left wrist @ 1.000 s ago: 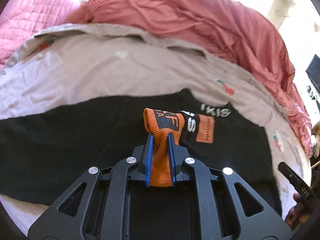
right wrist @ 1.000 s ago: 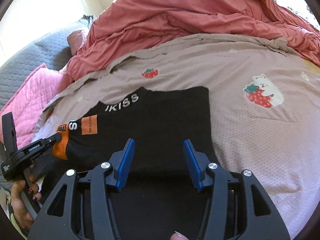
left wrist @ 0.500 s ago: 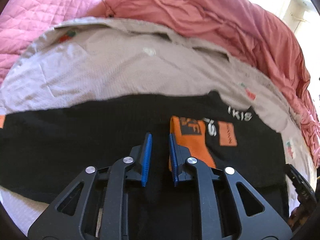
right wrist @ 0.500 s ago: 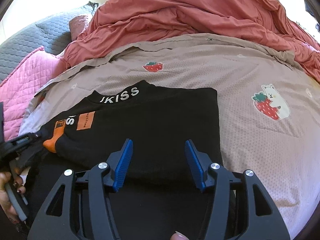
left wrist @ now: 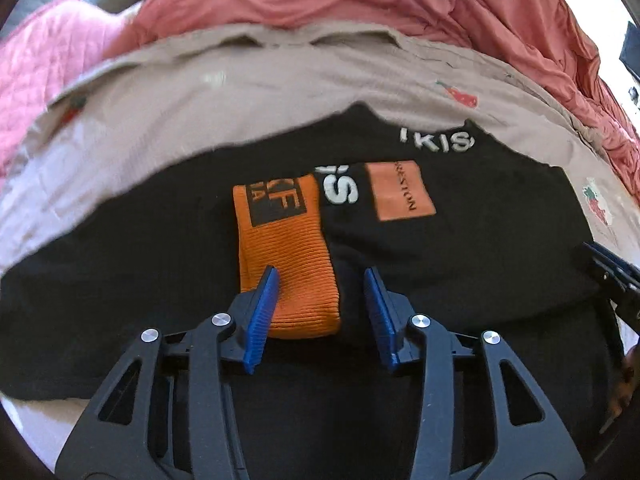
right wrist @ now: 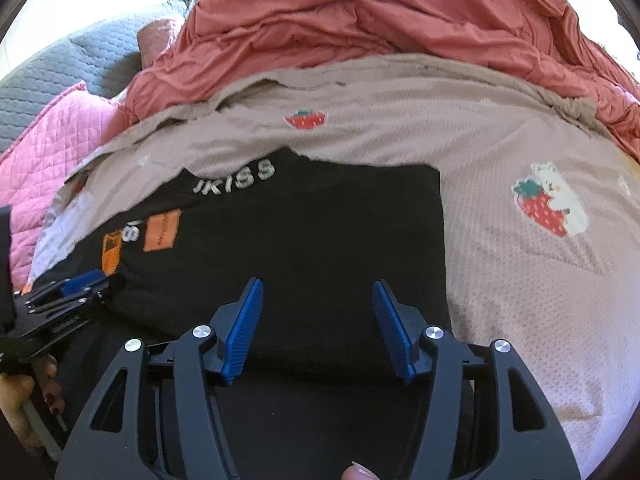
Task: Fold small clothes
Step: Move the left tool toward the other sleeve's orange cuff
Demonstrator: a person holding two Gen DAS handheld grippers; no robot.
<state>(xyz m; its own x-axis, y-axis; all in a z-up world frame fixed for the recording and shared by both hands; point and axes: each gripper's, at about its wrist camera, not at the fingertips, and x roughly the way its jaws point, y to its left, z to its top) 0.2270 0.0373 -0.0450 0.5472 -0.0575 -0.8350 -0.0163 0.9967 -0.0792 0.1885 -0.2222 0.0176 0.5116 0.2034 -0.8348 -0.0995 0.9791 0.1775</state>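
A black sweater [left wrist: 480,248] with white letters and an orange patch [left wrist: 402,192] lies flat on the bed; it also shows in the right wrist view [right wrist: 328,240]. Its sleeve is folded across the body, and the orange ribbed cuff [left wrist: 286,256] lies flat on it. My left gripper [left wrist: 320,284] is open and empty, its jaws either side of the cuff's near end. My right gripper [right wrist: 318,292] is open and empty over the sweater's lower right part. The left gripper [right wrist: 80,282] also shows at the left edge of the right wrist view.
The sweater lies on a beige sheet [right wrist: 520,280] with strawberry prints. A rumpled red blanket [right wrist: 380,20] is bunched behind it. A pink quilted pillow [right wrist: 52,136] and a grey one [right wrist: 80,60] are at the far left.
My left gripper held the orange cuff a second ago, laid it down on the sweater and opened. The right gripper stayed open over the sweater.
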